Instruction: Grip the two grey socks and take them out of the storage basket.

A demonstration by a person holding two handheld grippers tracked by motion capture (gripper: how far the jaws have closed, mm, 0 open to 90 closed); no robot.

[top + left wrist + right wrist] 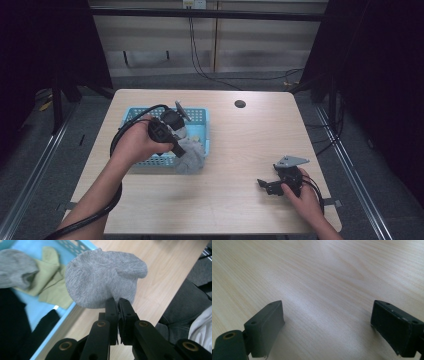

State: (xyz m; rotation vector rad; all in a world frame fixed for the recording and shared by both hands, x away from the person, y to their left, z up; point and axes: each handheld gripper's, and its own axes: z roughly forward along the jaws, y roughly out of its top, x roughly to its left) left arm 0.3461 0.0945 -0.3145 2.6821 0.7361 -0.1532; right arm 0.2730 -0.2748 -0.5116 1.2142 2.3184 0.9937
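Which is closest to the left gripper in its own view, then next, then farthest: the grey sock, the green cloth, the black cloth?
1. Grey sock: pinched in the left gripper.
2. Green cloth: in the blue basket, left.
3. Black cloth: basket's far left.

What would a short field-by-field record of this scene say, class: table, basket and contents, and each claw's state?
table: light wood, dark round hole near far edge
basket: light blue, on table's left half
basket contents: green cloth, another grey sock, dark items
left claw: shut on grey sock, held at the basket's near right corner
right claw: open, low over bare table, holding nothing
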